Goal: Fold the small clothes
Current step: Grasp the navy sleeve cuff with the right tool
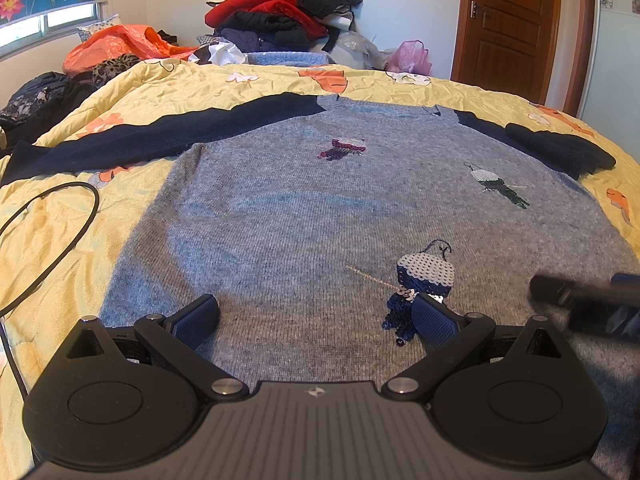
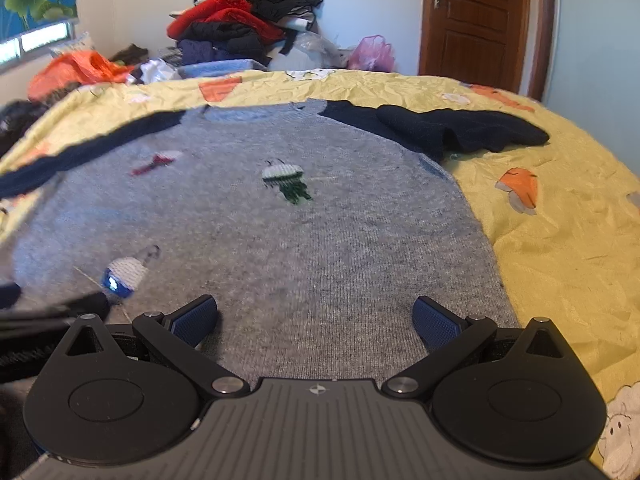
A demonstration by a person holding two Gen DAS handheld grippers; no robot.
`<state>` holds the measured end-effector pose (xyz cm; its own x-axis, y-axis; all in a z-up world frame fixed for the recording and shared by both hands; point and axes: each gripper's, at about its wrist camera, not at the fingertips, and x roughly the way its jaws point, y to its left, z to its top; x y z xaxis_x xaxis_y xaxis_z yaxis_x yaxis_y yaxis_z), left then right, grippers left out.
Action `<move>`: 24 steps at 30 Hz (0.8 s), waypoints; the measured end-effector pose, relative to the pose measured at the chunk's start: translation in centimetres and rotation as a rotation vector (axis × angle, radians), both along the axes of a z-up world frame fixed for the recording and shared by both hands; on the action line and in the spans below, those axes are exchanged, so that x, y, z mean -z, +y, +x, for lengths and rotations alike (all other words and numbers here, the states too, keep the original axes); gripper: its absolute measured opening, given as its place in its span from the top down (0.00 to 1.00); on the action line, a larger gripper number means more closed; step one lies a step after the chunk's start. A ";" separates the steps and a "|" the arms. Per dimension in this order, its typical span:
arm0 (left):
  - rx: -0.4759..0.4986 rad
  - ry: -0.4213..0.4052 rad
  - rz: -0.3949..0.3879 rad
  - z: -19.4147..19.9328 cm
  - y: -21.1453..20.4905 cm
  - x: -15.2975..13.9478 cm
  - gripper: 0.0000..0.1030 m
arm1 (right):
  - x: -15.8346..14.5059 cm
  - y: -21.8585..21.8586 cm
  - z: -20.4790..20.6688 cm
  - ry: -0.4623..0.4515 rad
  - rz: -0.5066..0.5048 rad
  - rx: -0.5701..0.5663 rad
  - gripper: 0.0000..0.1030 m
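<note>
Your left gripper (image 1: pixel 316 316) and right gripper (image 2: pixel 316 316) both sit low over the near hem of the grey sweater (image 1: pixel 320 208), jaws spread wide with nothing between them. The sweater lies flat on the yellow quilt (image 1: pixel 48 224) — its right navy sleeve (image 2: pixel 460 128) bunched. The right wrist view is motion-blurred on its left side, so detail there is hard to read.

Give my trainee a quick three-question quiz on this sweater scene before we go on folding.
1. True or false: the left gripper is shut on the sweater.
2. Which sleeve lies bunched up: A) the left sleeve, B) the right sleeve?
3. Fill in: the sweater lies on a ____ quilt.

Key: 1 false, both it and the right gripper are open; 2 B; 3 yellow.
</note>
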<state>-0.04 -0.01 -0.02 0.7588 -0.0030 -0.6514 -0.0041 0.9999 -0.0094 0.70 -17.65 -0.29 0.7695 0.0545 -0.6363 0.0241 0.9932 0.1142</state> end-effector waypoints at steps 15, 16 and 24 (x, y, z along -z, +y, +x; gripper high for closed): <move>0.000 -0.004 -0.013 -0.3 0.5 -0.4 0.00 | -4.2 -23.7 13.3 -0.211 0.368 0.437 0.00; 0.000 -0.004 -0.013 -0.3 0.5 -0.4 0.00 | -3.8 -24.7 14.3 -0.194 0.349 0.468 0.00; 0.003 -0.004 -0.010 -0.1 0.1 -0.2 0.00 | -1.3 -28.8 20.2 -0.136 0.291 0.479 0.04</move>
<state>-0.11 0.09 0.18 0.7611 -0.0113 -0.6486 -0.0015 0.9998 -0.0192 20.86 -46.43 1.01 0.8253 -0.1623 -0.5409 0.4294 0.8024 0.4144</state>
